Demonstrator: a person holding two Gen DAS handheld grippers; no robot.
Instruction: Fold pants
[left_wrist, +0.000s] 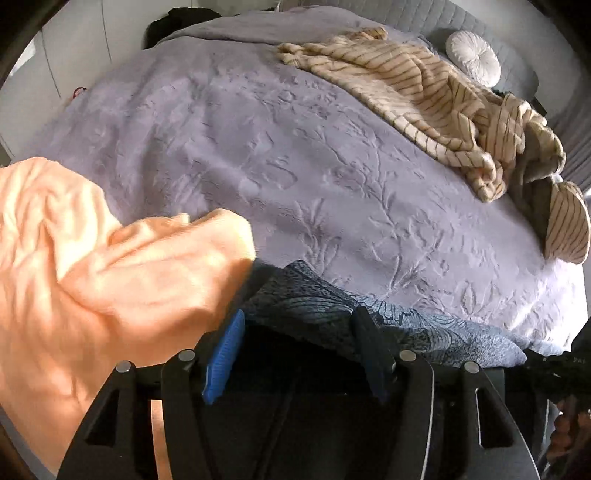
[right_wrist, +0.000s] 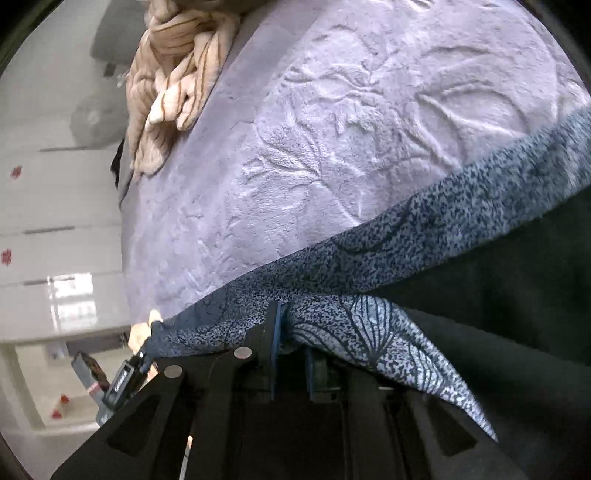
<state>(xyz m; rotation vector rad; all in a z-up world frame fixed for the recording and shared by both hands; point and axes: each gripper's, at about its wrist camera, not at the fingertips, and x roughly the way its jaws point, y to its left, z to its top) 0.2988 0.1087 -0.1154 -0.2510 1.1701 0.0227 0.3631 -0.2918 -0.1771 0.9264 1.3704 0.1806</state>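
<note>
The pants (left_wrist: 332, 306) are blue-grey speckled cloth with a dark leaf print, lying along the near edge of the lilac bed cover (left_wrist: 258, 147). In the left wrist view my left gripper (left_wrist: 299, 332) stands open, its blue pads wide apart, with the pants' edge draped across the gap. In the right wrist view my right gripper (right_wrist: 291, 332) is shut on a fold of the pants (right_wrist: 369, 332), which stretch tight from it to both sides over the bed cover (right_wrist: 332, 129).
An orange cloth (left_wrist: 92, 277) lies bunched at the left. A cream striped garment (left_wrist: 443, 110) lies crumpled at the bed's far right, also in the right wrist view (right_wrist: 173, 74). A round white cushion (left_wrist: 472, 51) sits by the headboard. White drawers (right_wrist: 55, 221) stand beside the bed.
</note>
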